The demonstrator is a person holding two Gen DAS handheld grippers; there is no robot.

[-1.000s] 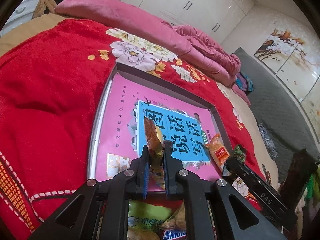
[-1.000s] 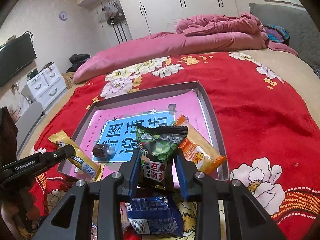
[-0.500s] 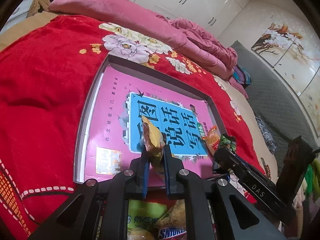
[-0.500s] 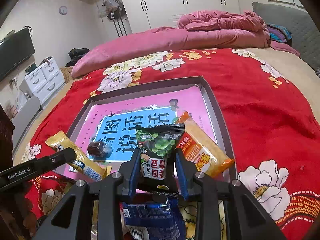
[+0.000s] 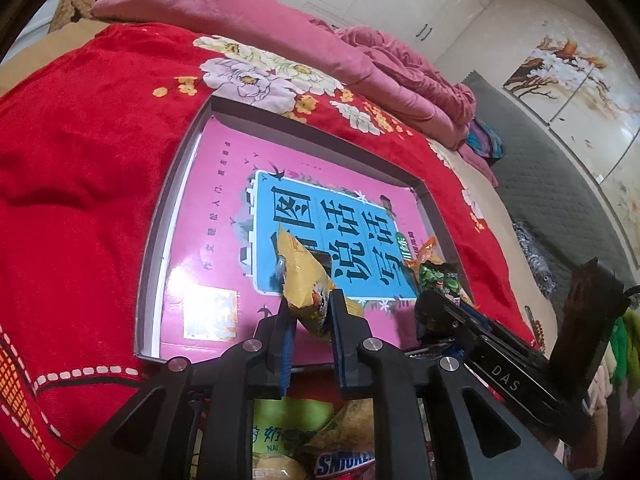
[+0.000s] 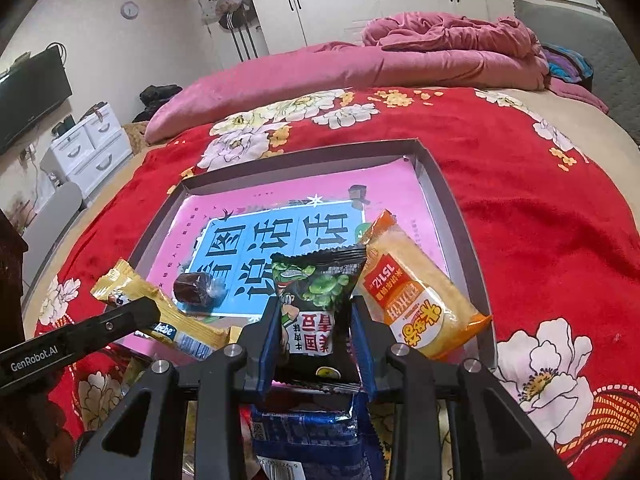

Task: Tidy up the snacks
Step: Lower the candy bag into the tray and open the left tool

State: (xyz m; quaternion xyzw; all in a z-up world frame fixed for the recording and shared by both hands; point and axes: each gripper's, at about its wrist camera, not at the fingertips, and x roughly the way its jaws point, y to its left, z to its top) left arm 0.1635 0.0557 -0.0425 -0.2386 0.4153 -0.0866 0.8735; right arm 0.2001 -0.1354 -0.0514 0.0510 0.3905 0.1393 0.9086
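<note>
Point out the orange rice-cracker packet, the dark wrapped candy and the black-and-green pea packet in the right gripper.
orange rice-cracker packet (image 6: pixel 420 300): right wrist view, middle of its printed face.
dark wrapped candy (image 6: pixel 192 290): right wrist view, middle of its dark body.
black-and-green pea packet (image 6: pixel 316 292): right wrist view, green picture on its front.

2 grippers (image 6: pixel 314 316), 1 tray (image 6: pixel 456 216), 1 book (image 6: pixel 280 240), 1 dark candy (image 6: pixel 196 290), several snack packets (image 6: pixel 416 296).

A shallow tray (image 6: pixel 460 216) lies on the bed (image 6: pixel 540 208). Inside it, a wrapped candy (image 6: pixel 196 288) sits near left; a rice-cracker packet (image 6: pixel 416 292) lies along the right wall.
</note>
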